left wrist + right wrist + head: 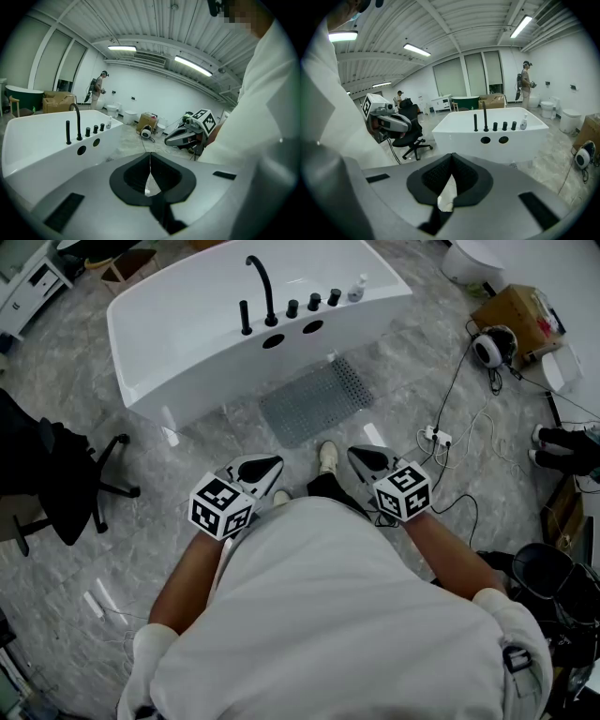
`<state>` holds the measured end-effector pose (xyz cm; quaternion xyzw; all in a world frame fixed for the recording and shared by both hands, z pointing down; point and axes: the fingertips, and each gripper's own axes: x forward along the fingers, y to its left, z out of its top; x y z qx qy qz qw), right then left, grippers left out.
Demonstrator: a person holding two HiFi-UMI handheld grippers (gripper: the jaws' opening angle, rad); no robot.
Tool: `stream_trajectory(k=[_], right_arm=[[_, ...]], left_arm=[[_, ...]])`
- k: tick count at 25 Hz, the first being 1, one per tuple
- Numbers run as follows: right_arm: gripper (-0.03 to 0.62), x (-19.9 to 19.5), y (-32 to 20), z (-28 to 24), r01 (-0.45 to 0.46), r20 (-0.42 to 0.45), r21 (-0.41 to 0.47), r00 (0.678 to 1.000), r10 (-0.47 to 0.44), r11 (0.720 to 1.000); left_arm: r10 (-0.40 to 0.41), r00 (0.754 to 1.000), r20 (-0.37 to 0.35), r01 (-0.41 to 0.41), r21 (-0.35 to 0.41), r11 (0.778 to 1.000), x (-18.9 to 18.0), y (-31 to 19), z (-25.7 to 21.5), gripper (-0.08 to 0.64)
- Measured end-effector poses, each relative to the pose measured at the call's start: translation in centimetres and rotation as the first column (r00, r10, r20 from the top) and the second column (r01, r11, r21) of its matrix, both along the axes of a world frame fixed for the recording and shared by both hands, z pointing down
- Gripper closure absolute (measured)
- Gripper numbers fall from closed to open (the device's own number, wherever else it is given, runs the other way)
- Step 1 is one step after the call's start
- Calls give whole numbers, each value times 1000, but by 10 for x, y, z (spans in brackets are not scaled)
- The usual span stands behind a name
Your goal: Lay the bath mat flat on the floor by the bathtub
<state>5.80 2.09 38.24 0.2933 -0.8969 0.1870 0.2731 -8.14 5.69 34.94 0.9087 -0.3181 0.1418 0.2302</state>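
Plainly your bath mat [314,401] lies flat on the floor [178,479] beside the bathtub [173,357], left gripper [265,467] and right gripper [366,457] pressed together, empty; it looks limp and light, so pinch an edge

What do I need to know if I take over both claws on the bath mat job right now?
Left claw: shut, empty, held close to the torso.
Right claw: shut, empty, held the same way.
Bath mat: grey, spread on the floor right beside the bathtub, clear of both claws.
Done: the mat looks laid flat, with no folds showing.
Left: probably nothing; perhaps check the far edge by the tub.
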Motion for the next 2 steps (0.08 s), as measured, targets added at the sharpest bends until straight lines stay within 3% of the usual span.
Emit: stream_trajectory(k=[2], right_arm=[[584, 0, -2, 1, 2, 1, 0, 1000, -2, 1000]], left_arm=[[-1, 1000, 1, 1, 0, 1000, 1, -2, 1, 541]])
